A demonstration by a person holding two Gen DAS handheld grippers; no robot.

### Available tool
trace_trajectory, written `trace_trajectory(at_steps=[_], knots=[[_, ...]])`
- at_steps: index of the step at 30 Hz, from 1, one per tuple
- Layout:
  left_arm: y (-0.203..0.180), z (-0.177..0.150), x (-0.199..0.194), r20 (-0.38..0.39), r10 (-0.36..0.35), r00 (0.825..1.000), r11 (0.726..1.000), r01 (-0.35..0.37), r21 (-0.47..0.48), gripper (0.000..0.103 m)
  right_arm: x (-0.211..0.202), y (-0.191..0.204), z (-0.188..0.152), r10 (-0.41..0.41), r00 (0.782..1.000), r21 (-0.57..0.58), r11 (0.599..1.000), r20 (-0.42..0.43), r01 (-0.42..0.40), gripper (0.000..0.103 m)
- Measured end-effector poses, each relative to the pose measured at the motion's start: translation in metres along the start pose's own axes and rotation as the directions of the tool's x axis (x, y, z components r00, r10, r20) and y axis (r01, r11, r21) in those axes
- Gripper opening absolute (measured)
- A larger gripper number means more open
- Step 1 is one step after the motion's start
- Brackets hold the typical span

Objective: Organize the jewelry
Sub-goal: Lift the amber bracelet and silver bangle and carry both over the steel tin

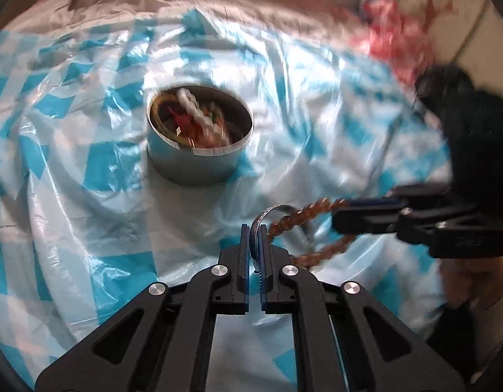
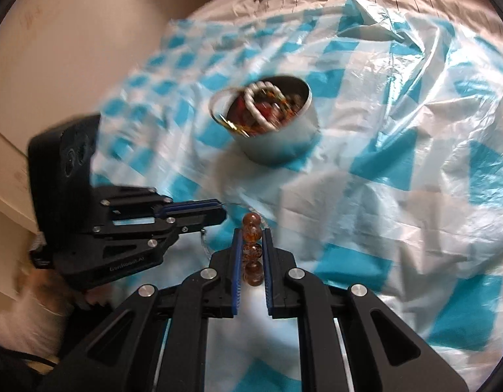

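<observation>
A round metal tin (image 1: 199, 166) holding several pieces of jewelry, among them a white twisted bangle (image 1: 199, 114), sits on the blue-and-white checked plastic sheet; it also shows in the right wrist view (image 2: 277, 143). My left gripper (image 1: 255, 232) is shut on a silver bangle (image 1: 267, 212) and holds it above the sheet, in front of the tin. My right gripper (image 2: 251, 238) is shut on an amber bead bracelet (image 2: 252, 251). In the left wrist view the bracelet (image 1: 297, 219) hangs from the right gripper (image 1: 339, 212), its loop close against the silver bangle.
The plastic sheet (image 2: 398, 163) lies crumpled over a pale checked bedcover (image 1: 218, 6). A red-and-white cloth (image 1: 395, 39) lies at the far right. A beige wall (image 2: 71, 49) stands to the left of the bed.
</observation>
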State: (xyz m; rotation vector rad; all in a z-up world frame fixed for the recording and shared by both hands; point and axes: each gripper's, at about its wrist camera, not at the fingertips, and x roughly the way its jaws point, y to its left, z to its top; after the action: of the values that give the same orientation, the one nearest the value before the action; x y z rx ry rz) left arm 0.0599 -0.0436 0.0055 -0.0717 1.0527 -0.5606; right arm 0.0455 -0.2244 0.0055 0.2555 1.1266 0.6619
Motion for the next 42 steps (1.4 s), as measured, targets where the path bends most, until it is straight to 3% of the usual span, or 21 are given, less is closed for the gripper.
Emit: trace_trajectory(at_steps=[5, 11, 15, 17, 29, 42], knots=[[0.013, 0.008, -0.023, 0.082, -0.075, 0.994, 0.994, 0.081, -0.077, 0.004, -0.017, -0.004, 0.01, 0.14, 0.984, 0.089, 0.985, 0.108, -0.15, 0.012], [0.021, 0.016, -0.046, 0.18, -0.048, 0.983, 0.991, 0.069, -0.113, 0.004, -0.037, 0.002, 0.023, 0.239, 0.94, 0.106, 0.957, 0.242, -0.27, 0.012], [0.032, 0.022, -0.047, 0.183, 0.028, 0.983, 0.989, -0.001, -0.146, 0.004, -0.051, 0.006, 0.031, 0.316, 0.887, 0.094, 0.926, 0.336, -0.366, 0.012], [0.036, 0.023, -0.048, 0.188, 0.03, 0.982, 0.987, 0.001, -0.162, 0.004, -0.056, 0.007, 0.034, 0.343, 0.864, 0.083, 0.914, 0.368, -0.398, 0.012], [0.049, 0.028, -0.067, 0.274, 0.037, 0.961, 0.976, 0.024, -0.215, 0.004, -0.048, 0.011, 0.045, 0.343, 0.849, 0.096, 0.906, 0.402, -0.412, 0.012], [0.054, 0.039, -0.058, 0.285, 0.029, 0.958, 0.967, 0.046, -0.25, 0.004, -0.036, 0.013, 0.057, 0.323, 0.852, 0.104, 0.912, 0.412, -0.396, 0.012]])
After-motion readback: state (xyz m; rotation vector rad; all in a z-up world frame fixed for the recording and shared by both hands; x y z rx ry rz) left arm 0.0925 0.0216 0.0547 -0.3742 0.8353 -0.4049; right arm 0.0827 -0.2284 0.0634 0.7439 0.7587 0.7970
